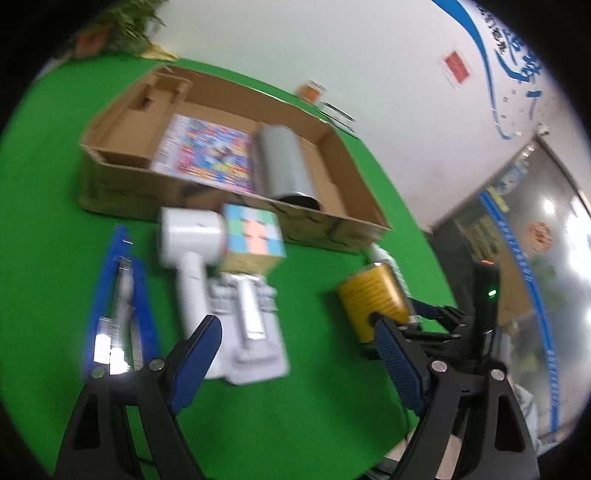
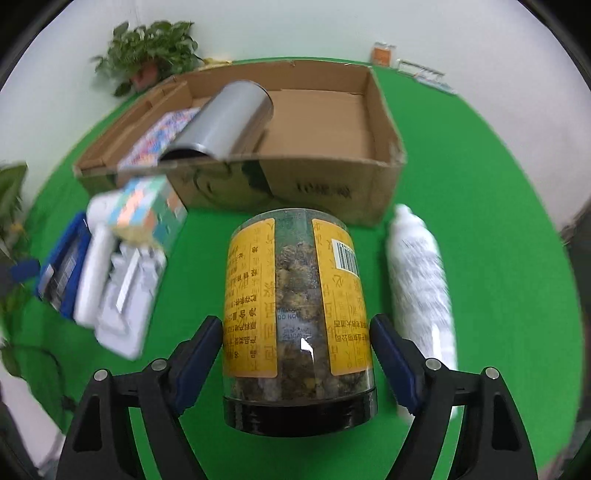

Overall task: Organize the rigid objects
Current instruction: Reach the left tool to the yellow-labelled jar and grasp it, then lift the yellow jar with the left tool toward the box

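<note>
Your right gripper (image 2: 296, 332) straddles the jar (image 2: 295, 306) lying on the green surface (image 2: 480, 221) before the box (image 2: 388, 147), jaws not touching it; your left gripper (image 1: 297, 328) gapes empty.

A green felt-like tabletop (image 2: 461, 184) fills the lower part of both views and meets a plain white wall (image 2: 295, 29) behind. A leafy potted plant (image 2: 147, 51) stands at the table's far left corner against that wall. In the left wrist view the wall carries a curved blue graphic (image 1: 480, 48) and a small red sign (image 1: 457, 63). To its right is a glass partition (image 1: 535, 221) with blue stripes and bright reflected lights.
</note>
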`<state>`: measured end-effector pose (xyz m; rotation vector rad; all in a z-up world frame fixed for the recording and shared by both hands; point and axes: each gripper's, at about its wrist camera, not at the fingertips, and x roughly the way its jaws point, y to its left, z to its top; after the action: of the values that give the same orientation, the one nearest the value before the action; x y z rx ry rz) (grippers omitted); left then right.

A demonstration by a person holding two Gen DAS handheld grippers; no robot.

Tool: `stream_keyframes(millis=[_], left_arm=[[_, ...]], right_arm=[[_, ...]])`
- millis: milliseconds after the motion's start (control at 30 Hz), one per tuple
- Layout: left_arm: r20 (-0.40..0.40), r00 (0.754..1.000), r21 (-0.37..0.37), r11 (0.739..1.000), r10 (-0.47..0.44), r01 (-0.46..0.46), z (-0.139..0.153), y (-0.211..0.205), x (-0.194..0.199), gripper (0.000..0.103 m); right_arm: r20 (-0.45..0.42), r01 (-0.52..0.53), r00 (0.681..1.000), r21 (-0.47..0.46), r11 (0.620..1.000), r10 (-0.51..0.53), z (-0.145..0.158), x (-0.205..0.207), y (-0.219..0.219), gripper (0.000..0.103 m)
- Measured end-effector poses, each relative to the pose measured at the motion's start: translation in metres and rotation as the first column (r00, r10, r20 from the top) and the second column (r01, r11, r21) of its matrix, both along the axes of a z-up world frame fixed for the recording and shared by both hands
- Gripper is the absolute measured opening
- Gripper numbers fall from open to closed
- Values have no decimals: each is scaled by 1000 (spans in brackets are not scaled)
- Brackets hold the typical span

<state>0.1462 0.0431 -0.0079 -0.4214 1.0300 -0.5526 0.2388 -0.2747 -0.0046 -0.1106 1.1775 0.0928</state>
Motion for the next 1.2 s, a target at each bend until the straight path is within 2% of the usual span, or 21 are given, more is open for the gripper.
stream_keyframes(millis=[67,133,200,233,300,367,467,567,633,700,867,1033,1200], left_arm=[[-29,998,-28,998,-51,51,-5,-15,2,85],[-66,993,-45,995,-96,93,-13,-29,6,85],[-100,986,-57,991,-130,125,-21,-39,9,85],[-127,981,-65,989,-144,137,-27,-44,12,85],[-159,976,-86,987,-147,135,-35,-47,16,85],[-187,971,-117,984,-152,131,-41,-47,18,85],[-224,963,-132,983,-153,125,-48,-48,21,85],[-266,950,-143,981,-165,130,-56,-48,22,83],[-287,943,-147,980,-168,130,-60,-49,21,80],[-299,941,-122,984,-160,128,-61,-50,21,77],[-278,948,-91,987,-153,133,-54,-51,18,74],[-149,978,-39,989,-146,142,-10,-51,19,73],[-6,989,18,988,-150,150,44,-58,36,73]], right_arm=[[-1,-15,1000,-59,998,15,2,-17,12,82],[-1,-91,996,-27,996,91,8,-35,27,85],[22,-163,987,131,978,161,26,-49,31,94],[34,-163,987,186,969,160,32,-52,29,99],[37,-116,993,284,952,110,41,-51,17,100],[-23,-78,996,347,935,91,33,-44,7,100],[-132,-46,986,384,922,104,9,-35,7,96],[-166,-68,974,430,900,153,-3,-36,20,91],[-170,-99,967,432,897,189,-7,-39,34,83],[-172,-122,963,405,906,206,-9,-47,47,85],[-159,-98,973,382,919,170,-5,-53,50,84],[-58,-96,990,384,918,128,23,-54,48,84],[88,-128,991,366,922,103,76,-40,44,84]])
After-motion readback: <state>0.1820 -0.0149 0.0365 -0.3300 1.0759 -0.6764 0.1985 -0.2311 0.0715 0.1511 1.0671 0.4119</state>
